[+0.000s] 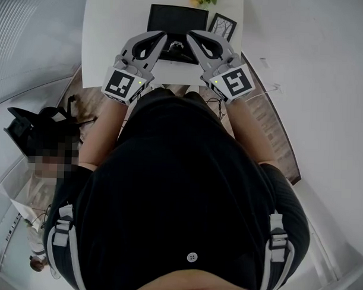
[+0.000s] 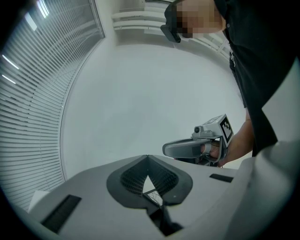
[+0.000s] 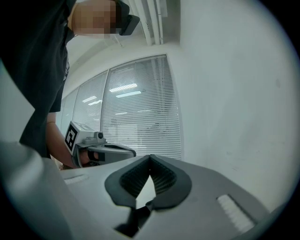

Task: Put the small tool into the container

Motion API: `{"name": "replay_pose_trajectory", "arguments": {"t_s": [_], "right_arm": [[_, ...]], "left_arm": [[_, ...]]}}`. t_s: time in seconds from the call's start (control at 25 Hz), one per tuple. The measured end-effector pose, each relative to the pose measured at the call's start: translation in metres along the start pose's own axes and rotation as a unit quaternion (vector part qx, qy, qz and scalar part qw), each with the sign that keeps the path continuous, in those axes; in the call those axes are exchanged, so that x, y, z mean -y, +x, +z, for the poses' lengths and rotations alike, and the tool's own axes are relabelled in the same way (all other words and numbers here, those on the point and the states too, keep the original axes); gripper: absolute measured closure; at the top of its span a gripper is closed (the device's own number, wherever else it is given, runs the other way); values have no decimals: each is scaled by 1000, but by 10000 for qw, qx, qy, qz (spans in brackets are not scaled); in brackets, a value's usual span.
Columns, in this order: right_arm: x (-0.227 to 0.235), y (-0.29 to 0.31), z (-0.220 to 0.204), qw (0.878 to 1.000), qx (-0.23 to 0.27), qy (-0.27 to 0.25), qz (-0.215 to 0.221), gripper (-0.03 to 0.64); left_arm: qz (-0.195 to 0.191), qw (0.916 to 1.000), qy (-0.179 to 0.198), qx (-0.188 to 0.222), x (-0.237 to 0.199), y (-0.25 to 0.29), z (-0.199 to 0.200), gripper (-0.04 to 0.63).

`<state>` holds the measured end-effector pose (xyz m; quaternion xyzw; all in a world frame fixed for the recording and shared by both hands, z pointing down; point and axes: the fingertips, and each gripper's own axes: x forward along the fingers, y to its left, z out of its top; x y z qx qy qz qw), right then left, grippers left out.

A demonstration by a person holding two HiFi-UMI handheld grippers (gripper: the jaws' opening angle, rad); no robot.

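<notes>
Black shirt (image 1: 180, 189) fills the foreground; beyond it, left tongs (image 1: 162, 35) and right tongs (image 1: 190, 35) are each pressed together, empty, flanking what looks like a small dark tool (image 1: 175, 48) at the black container (image 1: 177, 16) near edge on the table (image 1: 102, 31). Inside or just outside, I cannot tell; settle that before committing either.

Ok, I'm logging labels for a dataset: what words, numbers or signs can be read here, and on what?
No words or numbers can be read.
Left gripper, left cube: square black-and-white marker, no letters.
Right gripper, right cube: same kind.
Framed picture: too small to read.
</notes>
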<state>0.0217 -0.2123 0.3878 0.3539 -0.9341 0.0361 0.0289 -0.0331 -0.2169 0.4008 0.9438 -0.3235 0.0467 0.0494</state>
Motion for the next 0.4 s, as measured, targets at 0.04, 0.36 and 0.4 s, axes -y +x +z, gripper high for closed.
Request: {"name": "replay_pose_trajectory", "arguments": {"t_s": [0.04,0.36,0.4], "right_arm": [[-1,0,1,10000,13,3,4,606],[-1,-1,-4,10000,-24,0,-9,606],[-1,-1,-4,10000,-26,7,-12,606]], "left_arm": [[10,10000,-1,-41,0,-1,0,586],[6,10000,14,71,-2,-2,2,588],[6,10000,17,61,-2,-2,2,588]]}}
